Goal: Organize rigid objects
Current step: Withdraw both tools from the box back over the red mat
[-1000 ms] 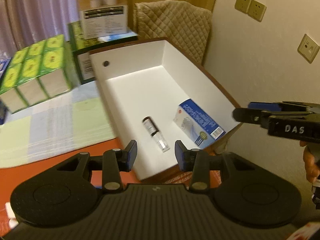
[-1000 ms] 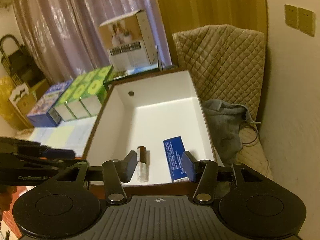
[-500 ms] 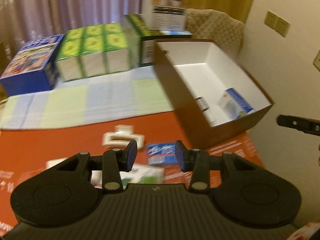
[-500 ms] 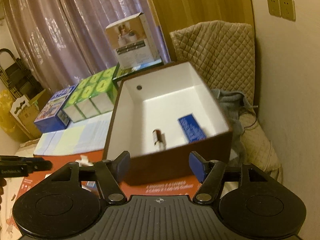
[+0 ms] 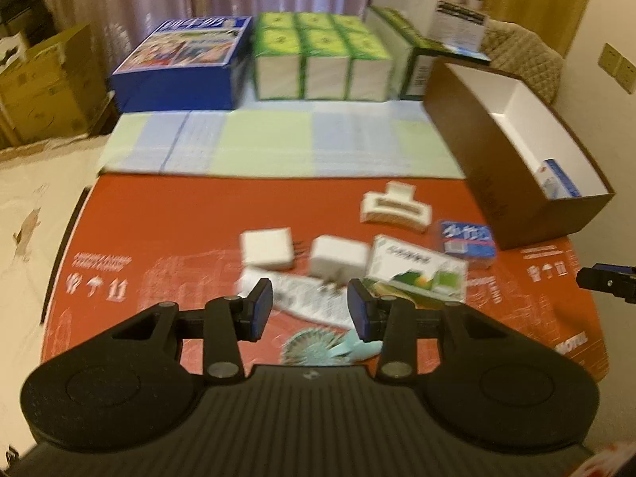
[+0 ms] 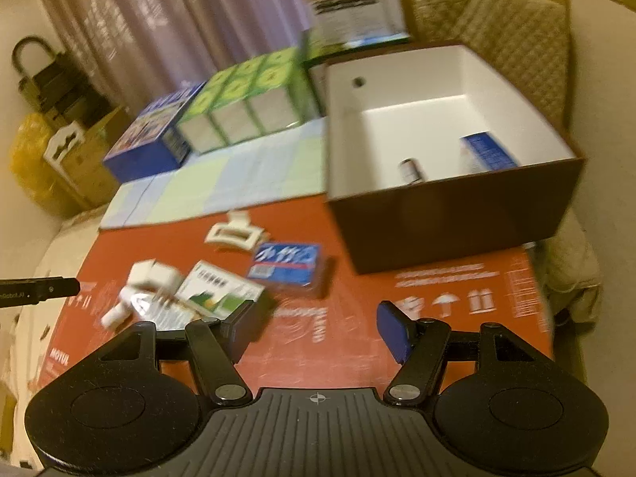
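My left gripper (image 5: 310, 310) is open and empty above loose items on the red board (image 5: 159, 238): two white adapters (image 5: 266, 247), a green-white carton (image 5: 417, 270), a white hair claw (image 5: 395, 208), a blue packet (image 5: 467, 238) and a printed sachet (image 5: 314, 304). My right gripper (image 6: 318, 328) is open and empty over the board (image 6: 437, 294), in front of the brown box (image 6: 457, 206). The box holds a small bottle (image 6: 409, 171) and a blue carton (image 6: 489, 153). The blue packet (image 6: 286, 262) lies left of the box.
Green boxes (image 5: 318, 55) and a blue box (image 5: 183, 55) stand at the back on a checked cloth (image 5: 258, 143). A tall white carton (image 6: 349, 0) stands behind the brown box. A quilted chair (image 6: 497, 39) and the wall are to the right.
Both grippers have pulled back from over the brown box toward the red board. The left view swung left onto the loose items. The right jaws have opened wider.
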Demonstrator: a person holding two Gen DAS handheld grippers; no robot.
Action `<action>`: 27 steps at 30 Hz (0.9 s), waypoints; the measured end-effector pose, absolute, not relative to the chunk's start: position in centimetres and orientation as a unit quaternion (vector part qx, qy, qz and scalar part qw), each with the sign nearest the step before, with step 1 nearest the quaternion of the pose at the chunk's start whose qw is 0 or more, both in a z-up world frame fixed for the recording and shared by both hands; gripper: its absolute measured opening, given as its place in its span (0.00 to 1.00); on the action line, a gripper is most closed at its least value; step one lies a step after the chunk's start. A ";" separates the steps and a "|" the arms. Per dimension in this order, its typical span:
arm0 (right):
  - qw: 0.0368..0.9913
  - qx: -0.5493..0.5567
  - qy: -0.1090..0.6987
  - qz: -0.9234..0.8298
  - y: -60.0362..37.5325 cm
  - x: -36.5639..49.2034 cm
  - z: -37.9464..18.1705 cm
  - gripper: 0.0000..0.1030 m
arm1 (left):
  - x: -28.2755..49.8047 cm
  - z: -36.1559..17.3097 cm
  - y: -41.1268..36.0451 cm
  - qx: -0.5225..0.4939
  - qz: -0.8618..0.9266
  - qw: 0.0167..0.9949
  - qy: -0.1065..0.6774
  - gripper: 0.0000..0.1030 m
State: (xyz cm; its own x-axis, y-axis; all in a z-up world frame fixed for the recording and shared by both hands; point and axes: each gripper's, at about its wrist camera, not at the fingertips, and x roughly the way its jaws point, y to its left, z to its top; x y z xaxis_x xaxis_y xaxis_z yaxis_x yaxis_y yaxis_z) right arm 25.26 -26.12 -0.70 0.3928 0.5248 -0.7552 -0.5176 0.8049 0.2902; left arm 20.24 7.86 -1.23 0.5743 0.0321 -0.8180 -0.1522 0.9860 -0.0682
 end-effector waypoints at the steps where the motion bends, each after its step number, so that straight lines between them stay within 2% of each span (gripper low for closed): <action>1: 0.832 0.000 0.455 0.316 -25.5 24.9 -0.9 0.62 | 20.0 -1.4 8.4 -0.067 0.055 0.884 0.460 0.36; 12: 0.815 -0.028 0.478 0.326 -20.6 22.7 -3.0 0.62 | 17.5 -3.6 12.3 -0.069 0.055 0.872 0.482 0.36; 27: 0.822 -0.014 0.494 0.283 -19.5 21.6 -4.6 0.62 | 18.9 -7.0 13.9 -0.021 0.001 0.878 0.479 0.36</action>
State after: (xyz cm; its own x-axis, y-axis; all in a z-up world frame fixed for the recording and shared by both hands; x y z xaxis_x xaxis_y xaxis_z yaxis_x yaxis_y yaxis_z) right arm 21.57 -19.46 -4.56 0.3507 0.4511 -0.8207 -0.4792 0.8394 0.2566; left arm 18.87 13.94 -6.96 0.5409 -0.0187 -0.8409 -0.0213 0.9991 -0.0359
